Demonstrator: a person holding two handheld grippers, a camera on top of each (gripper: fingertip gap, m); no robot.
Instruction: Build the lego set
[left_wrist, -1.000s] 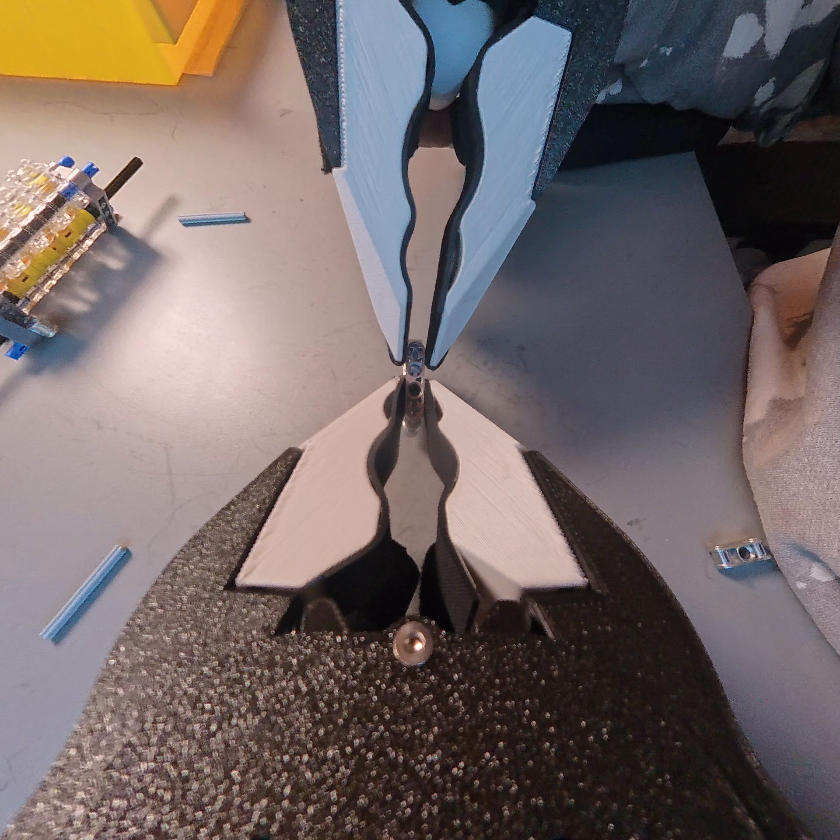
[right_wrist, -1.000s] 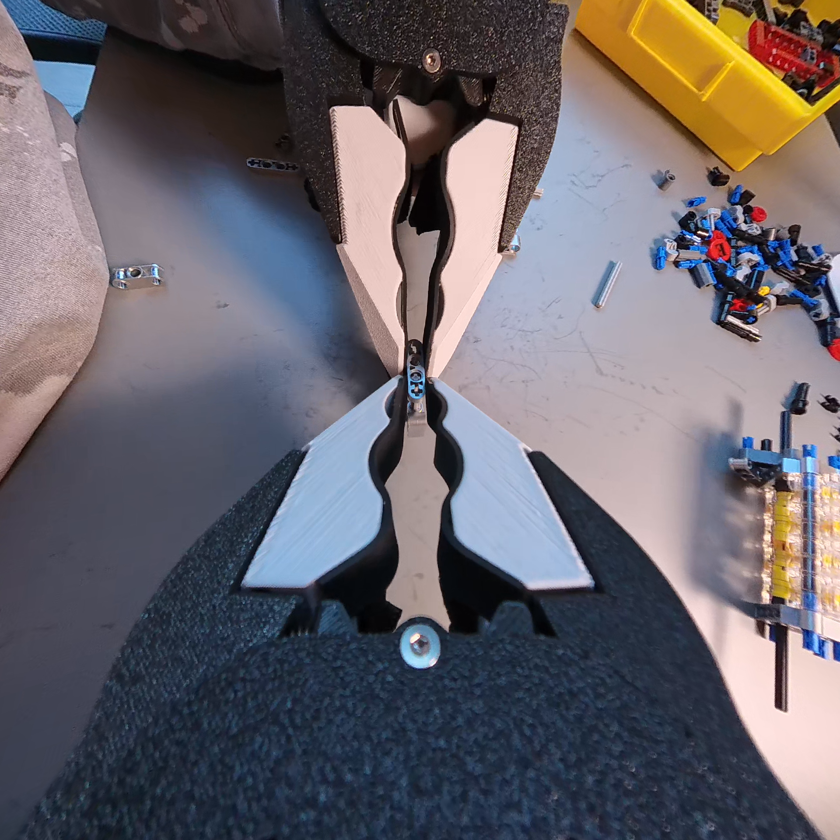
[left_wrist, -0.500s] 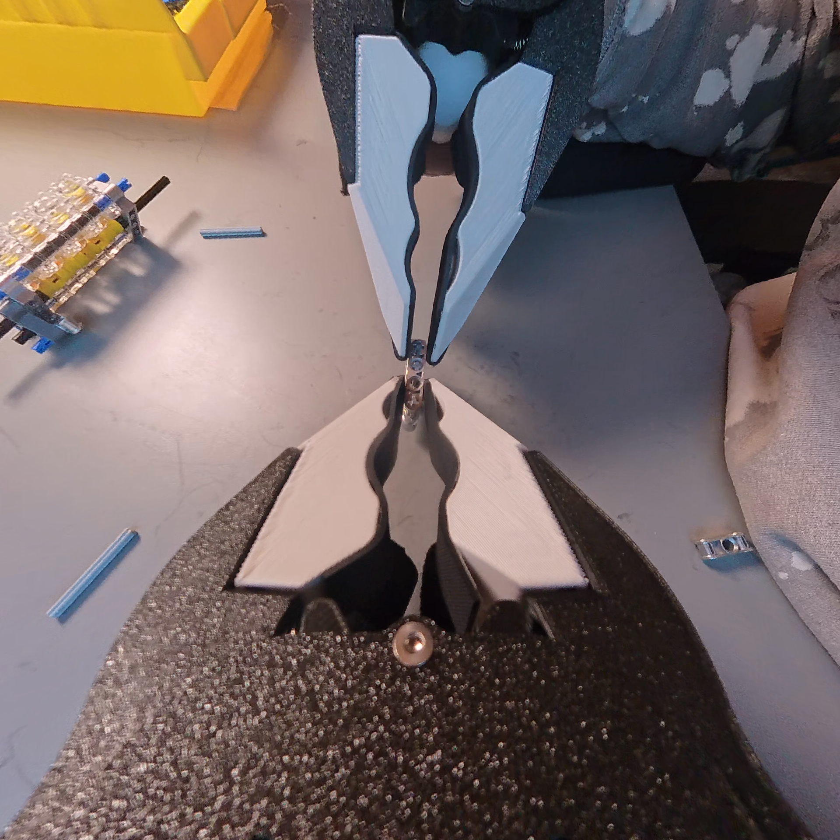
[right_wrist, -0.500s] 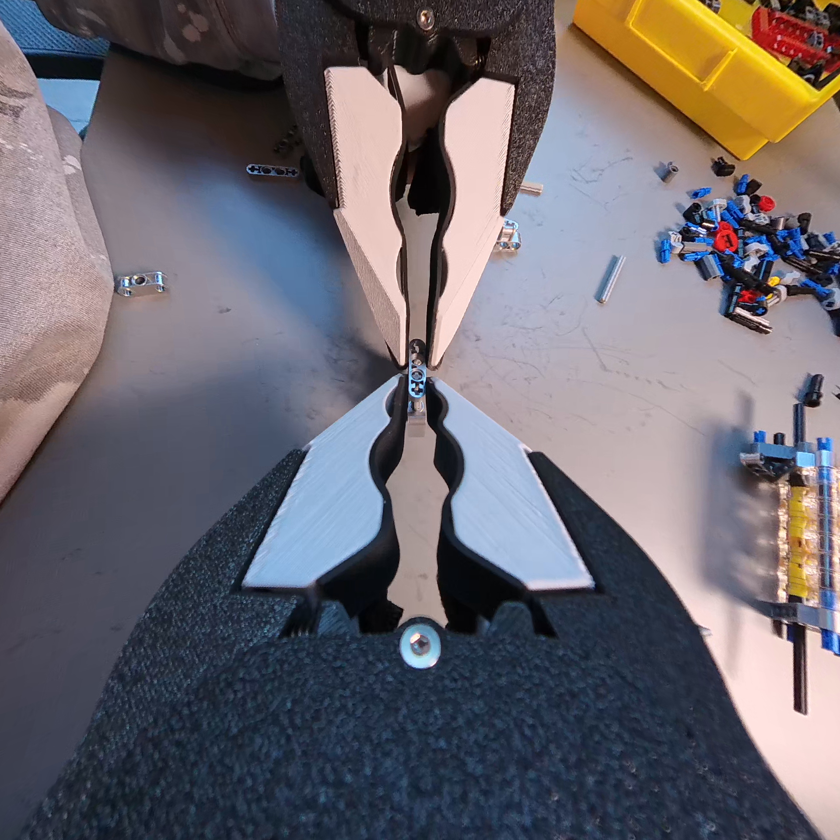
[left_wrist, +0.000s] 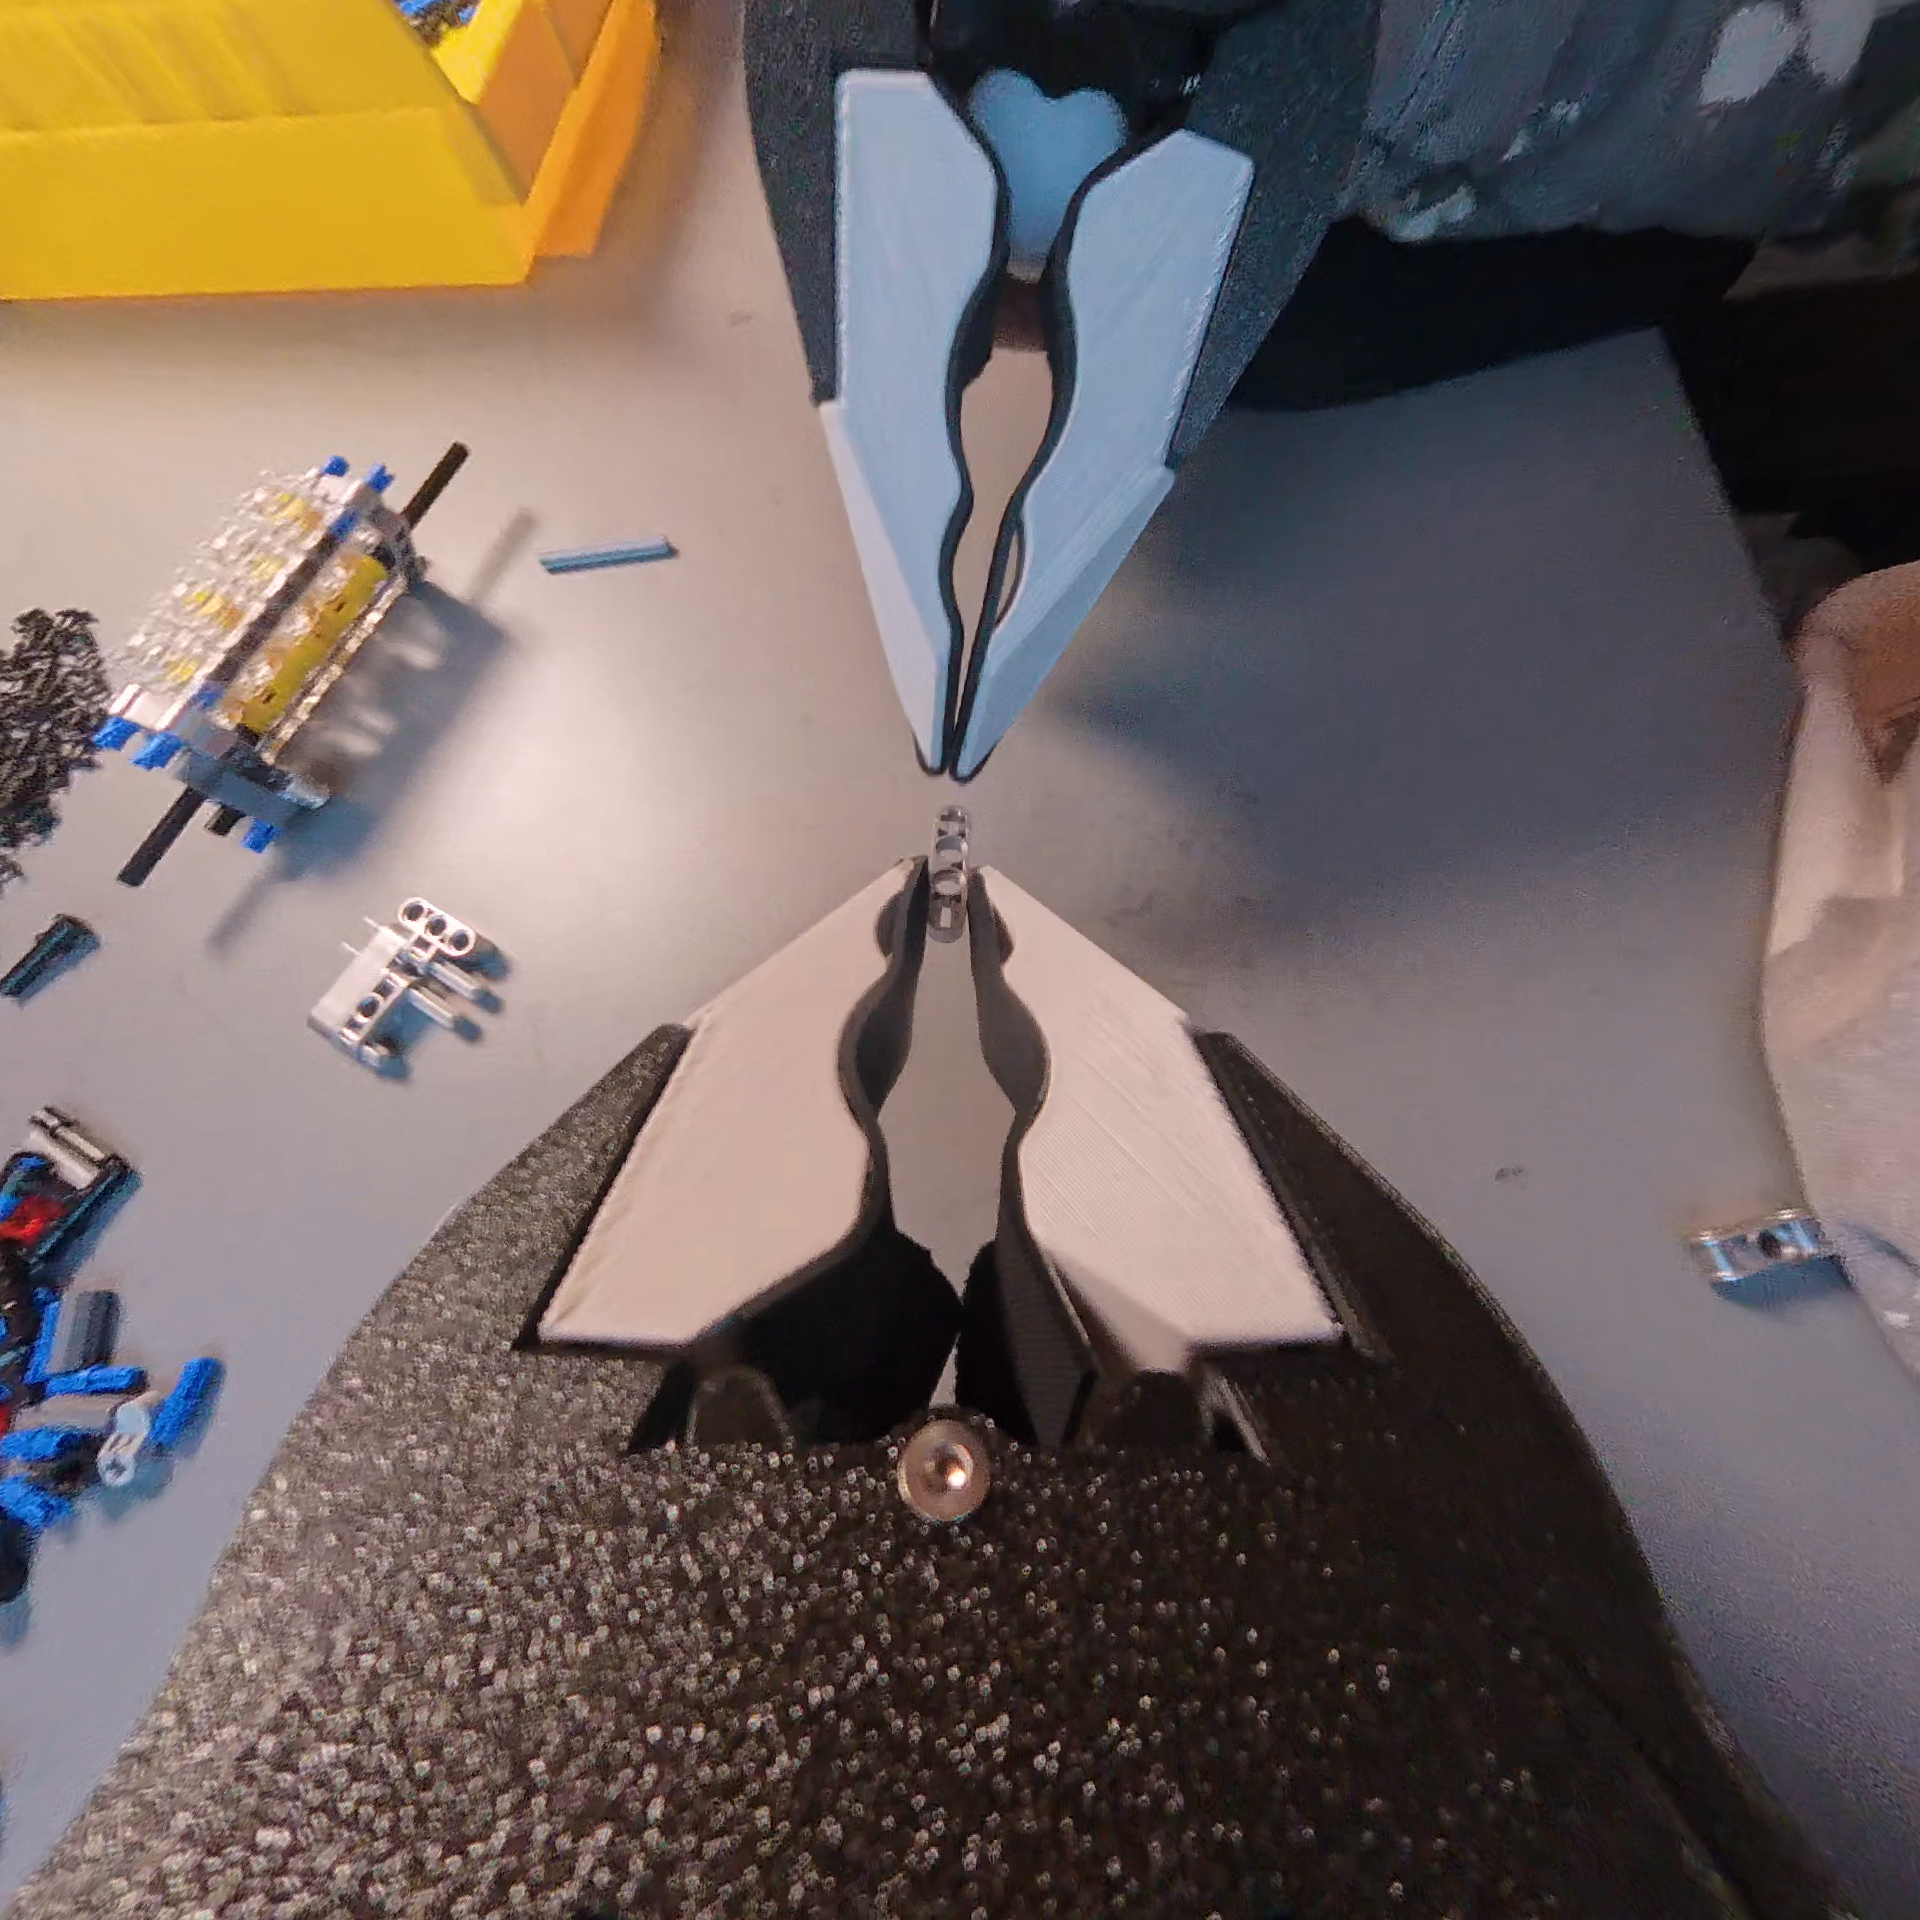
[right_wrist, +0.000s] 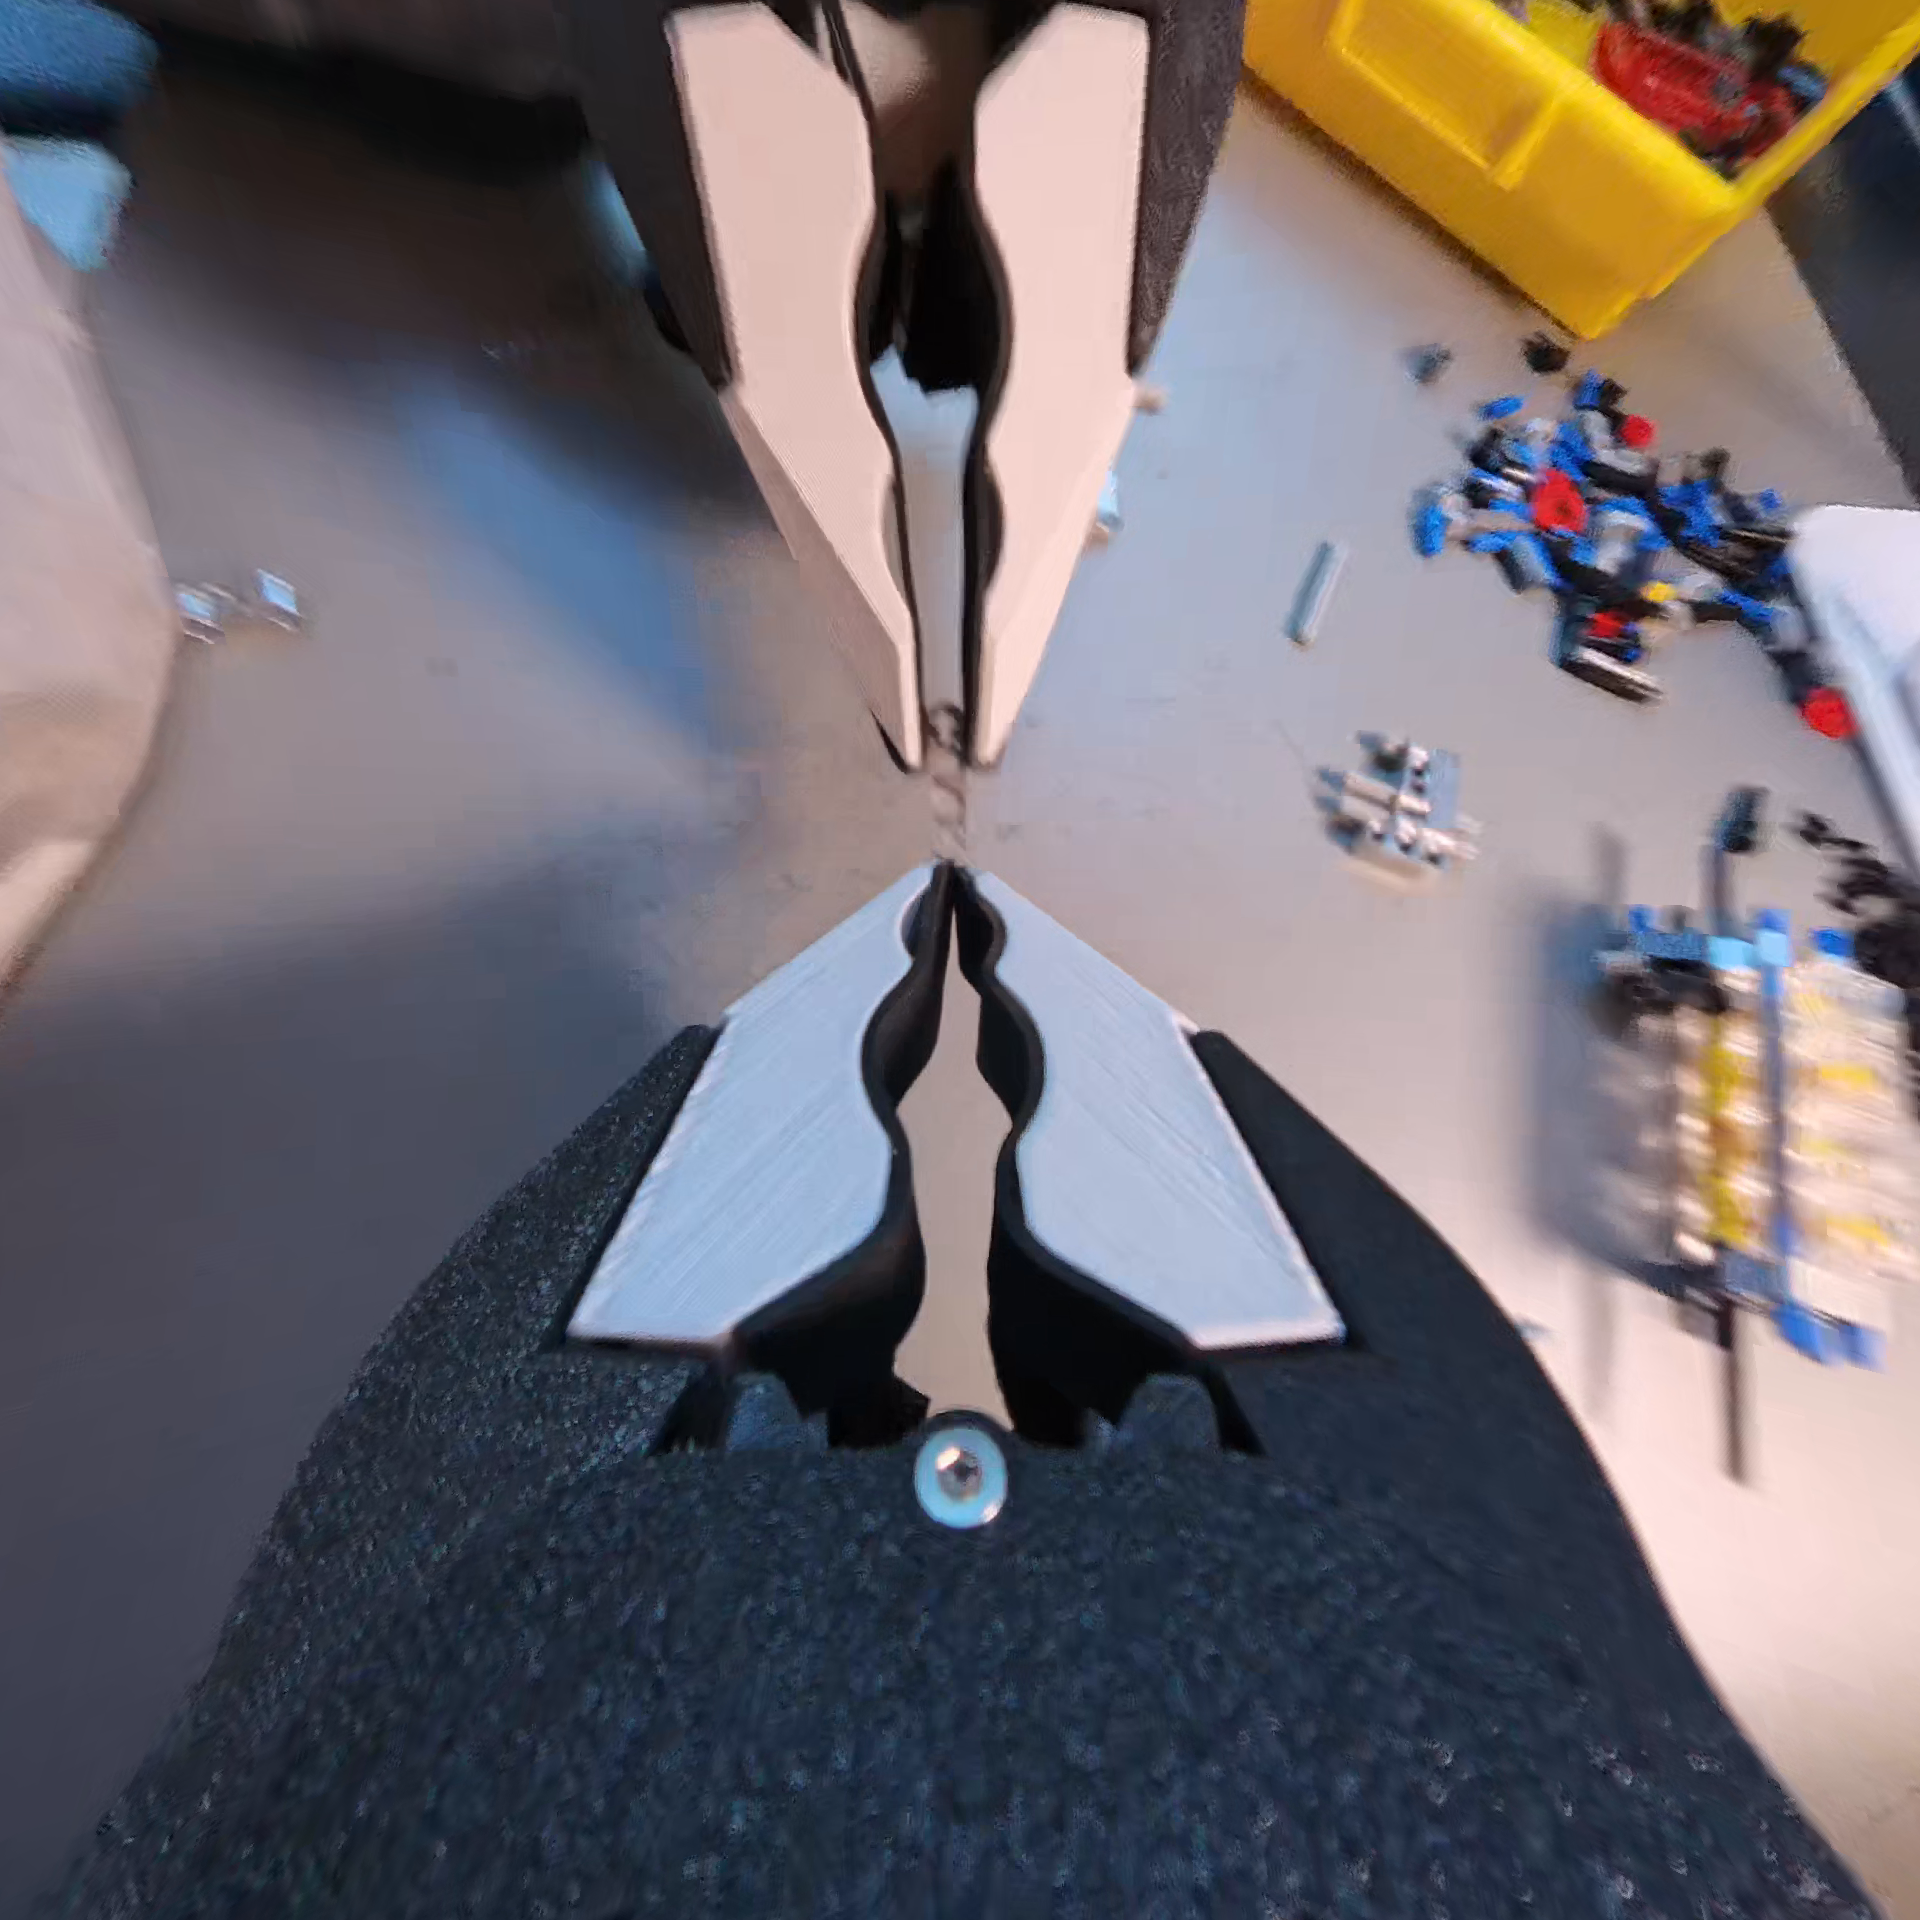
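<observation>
My left gripper (left_wrist: 945, 881) is shut on a small grey beam with holes (left_wrist: 949, 844), which sticks out forward from its tips above the grey table (left_wrist: 1351, 831). My right gripper (left_wrist: 948, 771) points at it from the far side, jaws closed and empty, a short gap from the beam's free end. In the blurred right wrist view my right gripper (right_wrist: 945, 868) is shut with nothing between its tips. There the left gripper (right_wrist: 943, 753) faces it and holds the beam (right_wrist: 945, 805).
A yellow bin (left_wrist: 260, 177) stands at the back left. A clear-and-yellow assembly on a black axle (left_wrist: 270, 644), a small grey assembly (left_wrist: 405, 982), a blue rod (left_wrist: 606, 554) and loose blue and black parts (right_wrist: 1621, 551) lie on the table. A metal nut (left_wrist: 1761, 1247) lies by cloth (left_wrist: 1849, 935).
Both grippers held the small beam tip to tip before. Now the right gripper has let go and drawn back, and the beam stays in the left gripper. Both views have shifted.
</observation>
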